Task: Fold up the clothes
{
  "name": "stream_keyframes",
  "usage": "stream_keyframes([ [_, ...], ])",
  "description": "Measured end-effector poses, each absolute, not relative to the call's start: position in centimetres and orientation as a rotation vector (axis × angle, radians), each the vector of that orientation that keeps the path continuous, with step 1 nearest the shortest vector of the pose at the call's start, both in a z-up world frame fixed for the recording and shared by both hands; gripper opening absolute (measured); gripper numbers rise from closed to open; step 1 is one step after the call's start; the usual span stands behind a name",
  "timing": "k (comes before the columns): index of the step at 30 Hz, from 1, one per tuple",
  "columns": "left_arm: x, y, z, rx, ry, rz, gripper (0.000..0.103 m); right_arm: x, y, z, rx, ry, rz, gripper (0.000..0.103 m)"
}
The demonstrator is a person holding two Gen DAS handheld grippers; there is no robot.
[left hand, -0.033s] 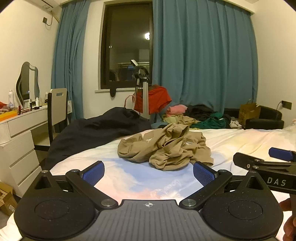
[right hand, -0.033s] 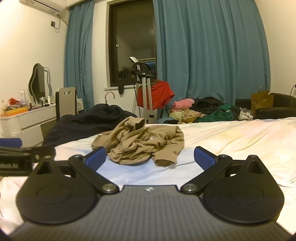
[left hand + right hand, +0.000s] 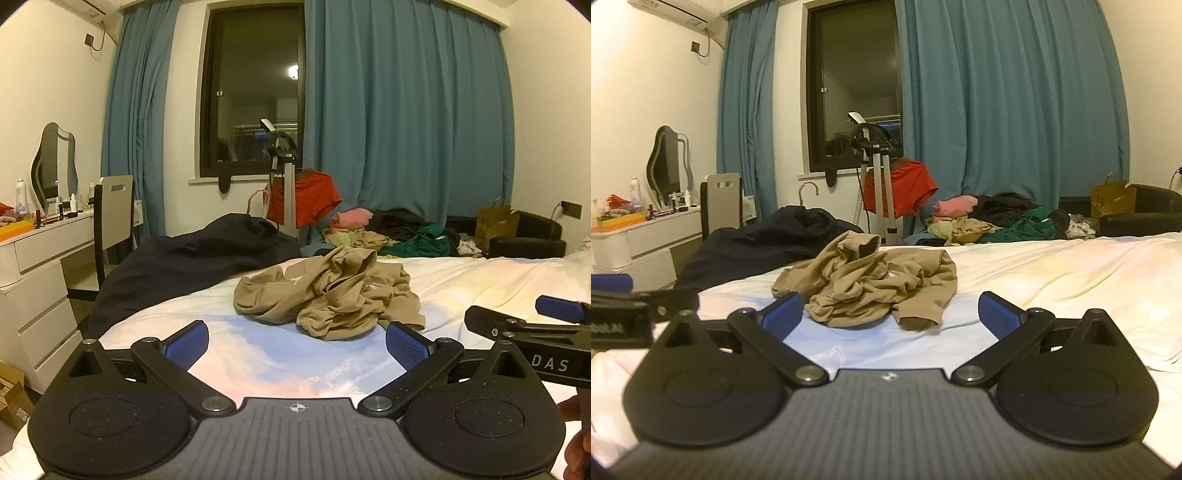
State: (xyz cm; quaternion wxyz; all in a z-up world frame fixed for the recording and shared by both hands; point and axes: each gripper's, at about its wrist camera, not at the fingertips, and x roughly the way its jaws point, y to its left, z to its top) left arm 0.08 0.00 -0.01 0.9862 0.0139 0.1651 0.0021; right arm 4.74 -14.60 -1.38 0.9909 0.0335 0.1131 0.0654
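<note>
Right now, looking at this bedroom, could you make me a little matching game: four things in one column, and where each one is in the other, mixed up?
Things:
1. tan garment
2. red garment
3. mirror
4. brown paper bag

Places:
A. on the white dresser by the left wall
B. crumpled in a heap on the bed, ahead of both grippers
C. on the dark armchair at the far right
D. hanging on the stand in front of the window

Pairs: 1-B, 2-D, 3-A, 4-C
</note>
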Motion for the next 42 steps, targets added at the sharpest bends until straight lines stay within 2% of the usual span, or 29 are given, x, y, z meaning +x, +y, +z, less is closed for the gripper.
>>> stream_keyframes([
  [30,2.0,-0.3,-1.1,0.054,0.351,0.026,0.103,5.0,-15.8,-1.2,0.087,0.230,0.086,0.103],
  [35,7.1,-1.2,-1.0,0.102,0.411,-0.012,0.103,4.9,-17.3,-0.8,0.139,0.220,0.065,0.103],
  [42,18.5,-2.6,-1.4,0.148,0.421,-0.031,0.102,6.7,-19.2,-1.6,0.207,0.252,0.063,0.103],
])
